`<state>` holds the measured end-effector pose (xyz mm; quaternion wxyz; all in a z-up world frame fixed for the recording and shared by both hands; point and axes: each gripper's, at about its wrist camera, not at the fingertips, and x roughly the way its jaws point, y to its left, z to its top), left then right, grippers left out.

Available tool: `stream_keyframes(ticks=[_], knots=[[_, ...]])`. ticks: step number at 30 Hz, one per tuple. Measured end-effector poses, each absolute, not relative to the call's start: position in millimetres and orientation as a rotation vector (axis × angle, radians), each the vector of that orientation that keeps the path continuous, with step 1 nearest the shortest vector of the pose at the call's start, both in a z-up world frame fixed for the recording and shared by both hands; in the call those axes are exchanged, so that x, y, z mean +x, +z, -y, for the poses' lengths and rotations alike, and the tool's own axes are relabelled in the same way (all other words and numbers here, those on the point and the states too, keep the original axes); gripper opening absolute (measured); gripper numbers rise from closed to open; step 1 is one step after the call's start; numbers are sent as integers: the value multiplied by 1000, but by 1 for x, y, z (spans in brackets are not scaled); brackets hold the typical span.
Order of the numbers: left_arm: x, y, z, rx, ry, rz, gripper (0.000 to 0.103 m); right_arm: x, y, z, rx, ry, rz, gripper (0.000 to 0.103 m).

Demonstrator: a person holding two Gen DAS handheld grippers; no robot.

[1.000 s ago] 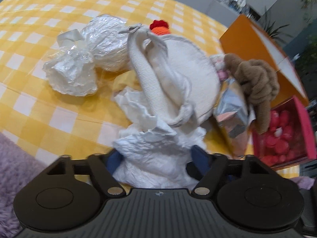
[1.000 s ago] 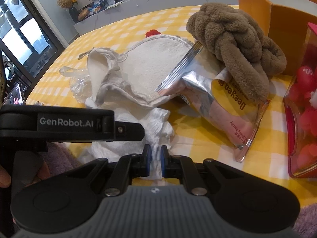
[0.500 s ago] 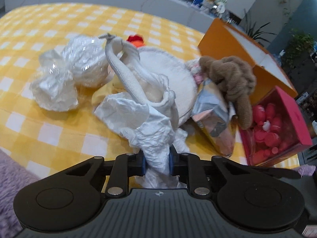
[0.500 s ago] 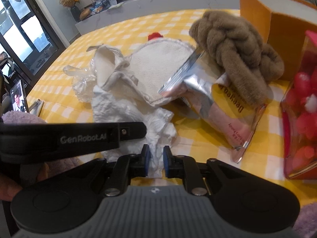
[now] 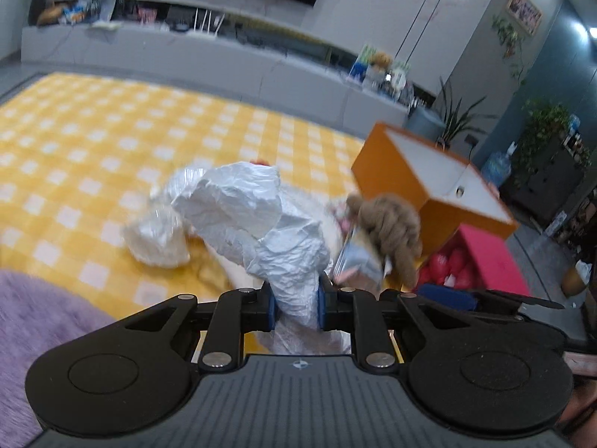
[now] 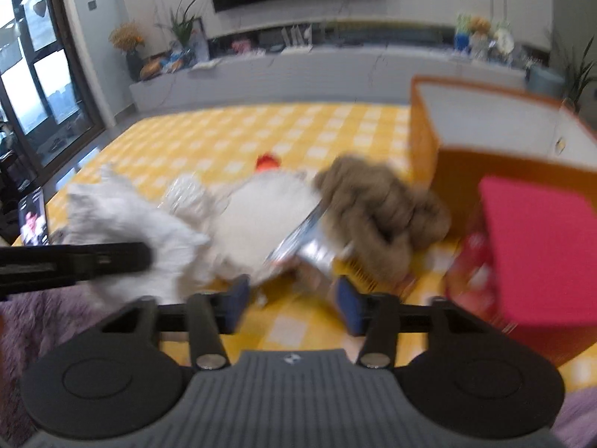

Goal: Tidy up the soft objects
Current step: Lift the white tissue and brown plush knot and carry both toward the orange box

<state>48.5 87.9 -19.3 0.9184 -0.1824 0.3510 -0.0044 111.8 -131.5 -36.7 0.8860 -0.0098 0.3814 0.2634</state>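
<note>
The left claw (image 5: 296,304) is clamping a crumpled white plastic bag (image 5: 257,220) between its blue pads, and the bag is standing up out of the grip, its long axis running up and away from the camera toward the upper left, the loose end billowing above the yellow-checked desk (image 5: 93,142). In the right wrist view the same bag is showing as a blurred white mass at the left, above the black bar of the left tool.

The right claw (image 6: 294,300) is sitting wide apart, its jaws having just been opening, with nothing between the pads but bare checked cloth.

Behind the lifted bag a pile is crowding the desk: a clear plastic wrap bundle (image 5: 156,231) to the left, a flat white cloth piece (image 6: 268,212) in the middle, a small red-and-orange thing (image 6: 266,160) peeking out behind it, and a silver foil snack pouch (image 5: 358,261) leaning against a knotted brown plush (image 5: 391,227). An open orange box (image 5: 429,179) is standing just beyond the plush, and a red box of pink pieces (image 5: 481,261) is sitting beside it at the right. A purple fuzzy fabric (image 5: 33,317) is lying at the near left edge.
</note>
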Motion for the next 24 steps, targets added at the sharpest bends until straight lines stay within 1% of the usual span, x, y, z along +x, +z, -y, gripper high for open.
stream_keyframes(ticks=[1, 2, 7, 9, 10, 16, 18, 20, 21, 22, 24], knots=[[49, -14, -89, -370, -11, -706, 22, 117, -33, 133, -30, 531, -774, 70], [53, -10, -89, -365, -17, -693, 22, 123, -30, 134, -46, 509, -758, 73], [72, -2, -92, -362, -36, -660, 22, 159, -32, 138, -93, 447, -739, 79], [81, -2, -93, -358, -45, -661, 22, 171, -35, 135, -92, 453, -753, 84], [85, -4, -93, -357, -49, -664, 22, 175, -37, 132, -94, 454, -760, 88], [102, -17, -90, -364, -68, -694, 22, 193, -49, 112, -139, 453, -754, 88], [104, -22, -91, -369, -73, -706, 22, 198, -55, 107, -159, 449, -762, 82], [106, -26, -91, -374, -74, -716, 22, 199, -60, 104, -188, 429, -763, 65], [107, -28, -91, -378, -74, -721, 22, 199, -62, 104, -204, 420, -752, 60], [108, -29, -92, -380, -73, -725, 22, 198, -62, 105, -212, 415, -744, 50], [108, -29, -92, -380, -70, -730, 22, 197, -61, 109, -195, 427, -746, 42]])
